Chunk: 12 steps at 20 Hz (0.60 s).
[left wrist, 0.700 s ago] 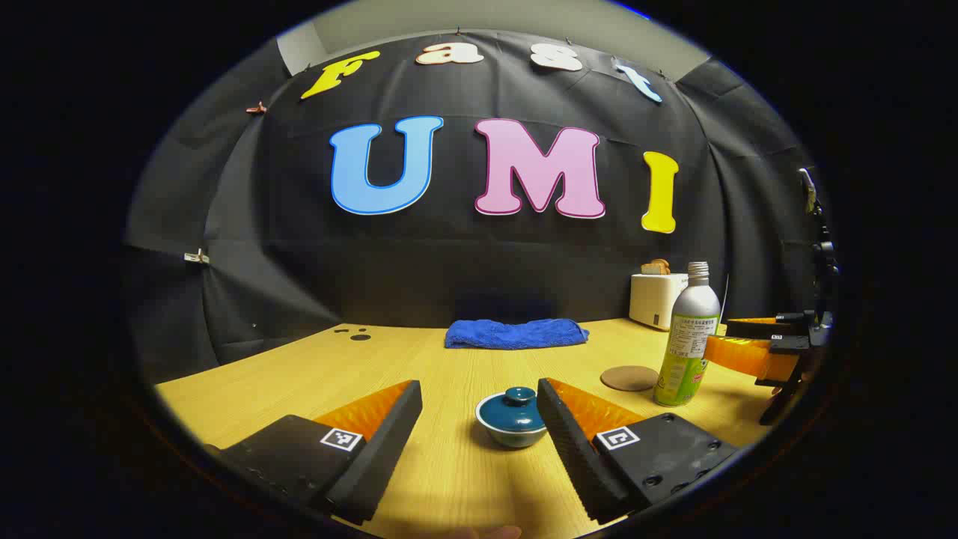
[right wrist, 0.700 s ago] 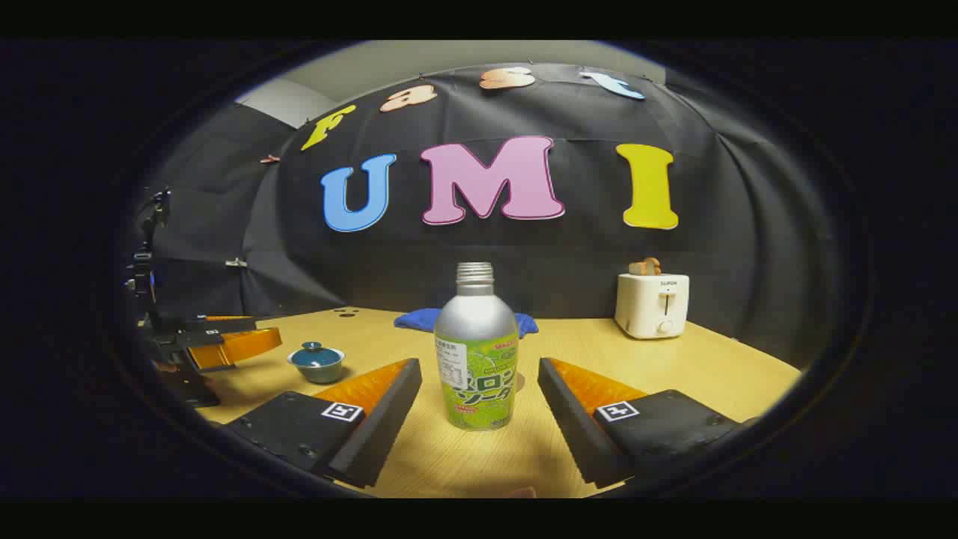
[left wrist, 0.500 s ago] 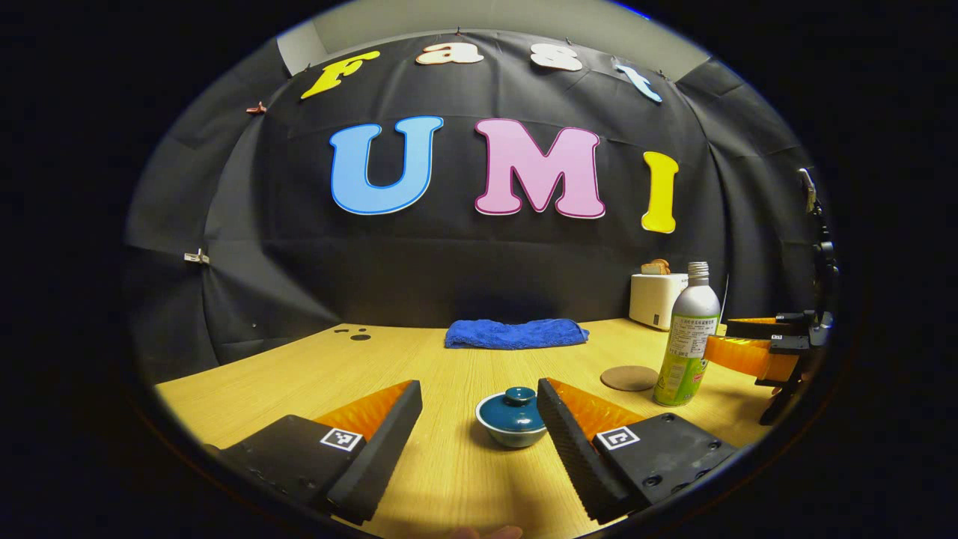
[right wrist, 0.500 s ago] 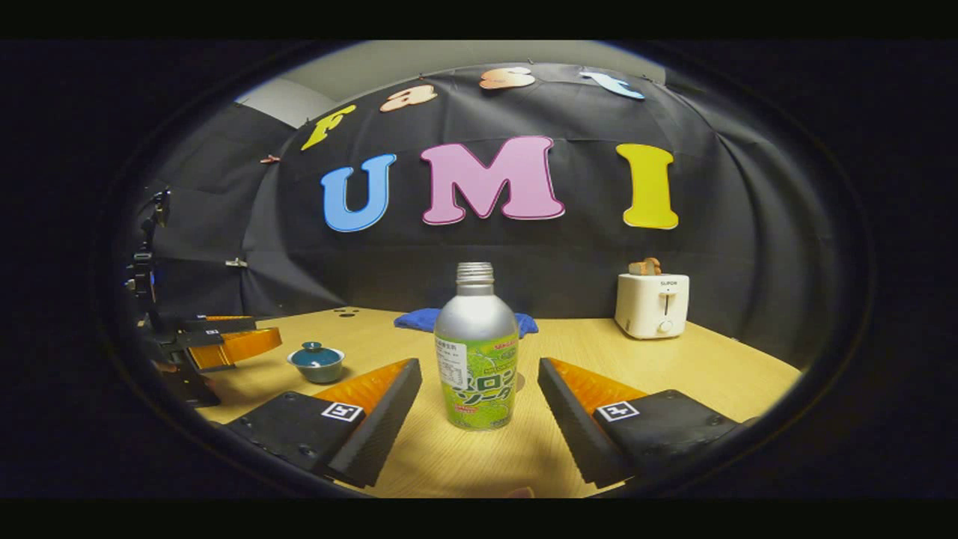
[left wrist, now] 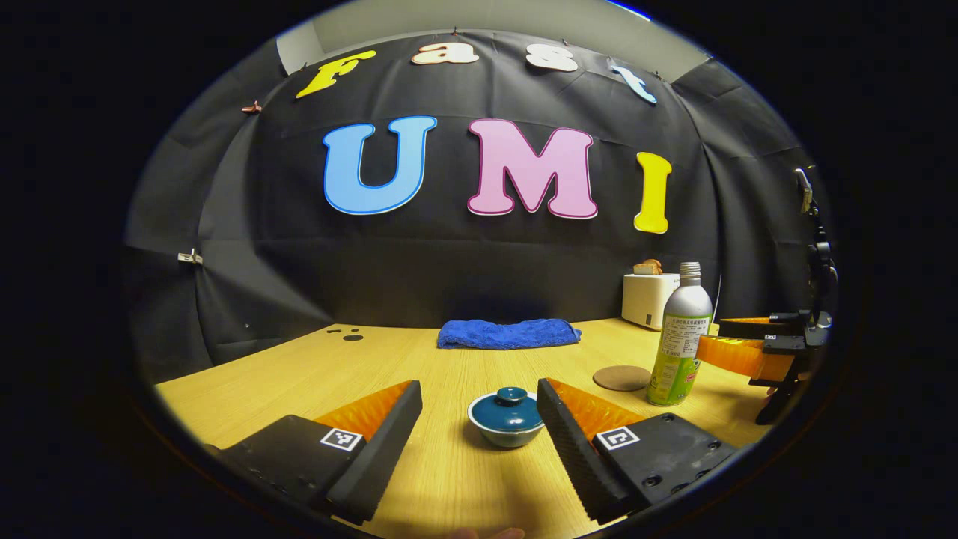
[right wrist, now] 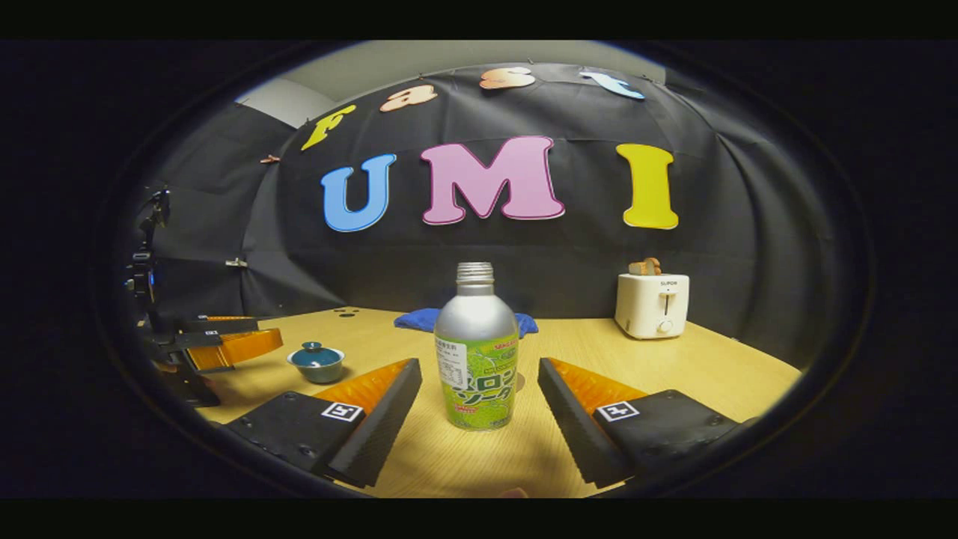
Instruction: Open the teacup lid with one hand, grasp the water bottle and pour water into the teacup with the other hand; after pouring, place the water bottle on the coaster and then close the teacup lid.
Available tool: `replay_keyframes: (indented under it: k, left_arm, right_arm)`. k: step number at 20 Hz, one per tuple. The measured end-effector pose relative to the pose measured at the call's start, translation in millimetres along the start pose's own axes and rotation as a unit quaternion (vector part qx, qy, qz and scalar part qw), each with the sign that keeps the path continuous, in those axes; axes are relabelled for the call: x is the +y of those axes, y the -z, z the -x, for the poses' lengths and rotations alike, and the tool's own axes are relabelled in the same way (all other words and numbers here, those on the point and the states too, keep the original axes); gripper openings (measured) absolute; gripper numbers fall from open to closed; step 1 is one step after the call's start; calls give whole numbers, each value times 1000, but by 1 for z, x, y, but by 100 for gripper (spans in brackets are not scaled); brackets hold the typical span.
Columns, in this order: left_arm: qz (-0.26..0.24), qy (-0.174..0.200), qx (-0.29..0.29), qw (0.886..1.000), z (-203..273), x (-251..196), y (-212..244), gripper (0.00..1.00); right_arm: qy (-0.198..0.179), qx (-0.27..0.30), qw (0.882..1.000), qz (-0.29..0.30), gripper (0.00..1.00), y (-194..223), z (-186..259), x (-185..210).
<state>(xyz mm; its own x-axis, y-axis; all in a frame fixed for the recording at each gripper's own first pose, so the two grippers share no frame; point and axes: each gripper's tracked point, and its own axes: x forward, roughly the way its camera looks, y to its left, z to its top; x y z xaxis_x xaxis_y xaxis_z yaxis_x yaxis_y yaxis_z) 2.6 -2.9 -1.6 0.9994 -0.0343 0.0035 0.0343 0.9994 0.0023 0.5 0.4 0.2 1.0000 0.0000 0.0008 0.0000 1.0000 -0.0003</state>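
Note:
A small teacup with a dark teal lid (left wrist: 507, 417) sits on the wooden table (left wrist: 419, 374), just ahead of my left gripper (left wrist: 479, 408) and nearer its right finger. That gripper is open and touches nothing. A silver water bottle (right wrist: 476, 348) with a green label and no cap stands upright ahead of my right gripper (right wrist: 479, 397), which is open and apart from it. The left gripper view has the bottle (left wrist: 679, 335) at right with a round brown coaster (left wrist: 621, 377) on its left. From the right gripper view the teacup (right wrist: 316, 361) lies at left, beside the left gripper (right wrist: 224, 344).
A folded blue towel (left wrist: 509, 333) lies at the back of the table against the black wall. A white toaster (right wrist: 652, 303) with toast in it stands at the back right. Bare tabletop stretches between the teacup and the towel.
My left gripper has shifted slightly right, so the teacup now sits a little further left between its fingers. The right gripper and the bottle have not moved.

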Motion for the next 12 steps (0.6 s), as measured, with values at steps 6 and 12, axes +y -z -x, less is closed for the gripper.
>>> replay_keyframes:
  k: [6, 12]
  left_arm:
    - [0, 9, -1, 1000, -1, -4, -2, 97]
    - [-3, 94, 3, 996, -17, -35, 0, 97]
  right_arm:
    - [0, 0, 1000, 0, 97, 0, 0, 0]
    - [0, 0, 1000, 0, 97, 0, 0, 0]
